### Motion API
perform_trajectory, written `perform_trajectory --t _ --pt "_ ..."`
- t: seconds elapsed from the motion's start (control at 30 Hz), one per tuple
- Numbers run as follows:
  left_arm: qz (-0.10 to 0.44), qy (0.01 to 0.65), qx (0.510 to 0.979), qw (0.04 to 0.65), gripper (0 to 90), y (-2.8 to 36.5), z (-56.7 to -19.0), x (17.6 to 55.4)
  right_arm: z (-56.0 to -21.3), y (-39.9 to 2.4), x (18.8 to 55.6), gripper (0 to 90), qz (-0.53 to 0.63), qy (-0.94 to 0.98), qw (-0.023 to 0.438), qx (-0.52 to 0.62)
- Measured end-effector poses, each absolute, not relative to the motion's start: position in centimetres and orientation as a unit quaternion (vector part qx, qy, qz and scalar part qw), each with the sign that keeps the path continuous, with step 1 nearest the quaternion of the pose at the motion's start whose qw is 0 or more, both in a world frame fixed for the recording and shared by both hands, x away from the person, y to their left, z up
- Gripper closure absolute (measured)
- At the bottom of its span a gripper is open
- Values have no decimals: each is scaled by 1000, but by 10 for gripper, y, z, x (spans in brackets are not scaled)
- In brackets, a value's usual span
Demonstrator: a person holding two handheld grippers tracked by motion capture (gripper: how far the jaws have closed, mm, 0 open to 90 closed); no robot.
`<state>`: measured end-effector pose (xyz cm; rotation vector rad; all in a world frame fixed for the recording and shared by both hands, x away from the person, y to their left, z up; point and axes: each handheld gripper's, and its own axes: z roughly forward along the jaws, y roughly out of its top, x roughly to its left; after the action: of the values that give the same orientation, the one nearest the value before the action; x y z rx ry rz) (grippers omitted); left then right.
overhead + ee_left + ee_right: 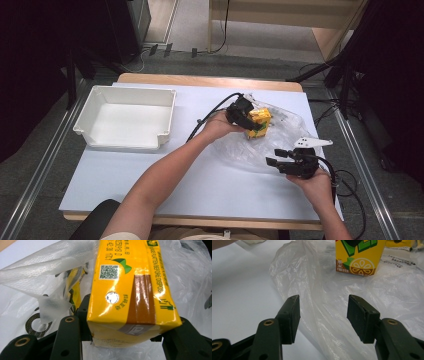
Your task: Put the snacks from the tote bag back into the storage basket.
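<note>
A: Nearest the person, the right tool hovers with jaws spread over the near edge of the clear plastic bag; a fold of film lies between them, and they look apart from it.

B: And the left tool?

A: Farther in, it is pinching the yellow juice carton, which sits on the crumpled bag, right of the bench middle. The jaws flank the carton's end and appear to press on it.

B: So which step?

A: I judge it's the carton being taken out of the bag. Next calls for lifting it clear while the right tool pins the film, probably toward the white tray, well apart on the left.

B: Anything unclear?

A: The bag's mouth is hard to make out, and more yellow behind the carton may be a second one.
</note>
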<state>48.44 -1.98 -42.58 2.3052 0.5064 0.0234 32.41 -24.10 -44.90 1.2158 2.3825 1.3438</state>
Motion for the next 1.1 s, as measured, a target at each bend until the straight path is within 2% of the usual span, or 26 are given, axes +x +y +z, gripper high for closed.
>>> perform_trajectory --t 0.23,1.1 --pt "5 210 893 397 523 -12 -411 482 -448 -240 324 456 450 793 73 404" --pt "7 219 891 397 523 25 -367 459 -436 -219 319 448 471 790 74 387"
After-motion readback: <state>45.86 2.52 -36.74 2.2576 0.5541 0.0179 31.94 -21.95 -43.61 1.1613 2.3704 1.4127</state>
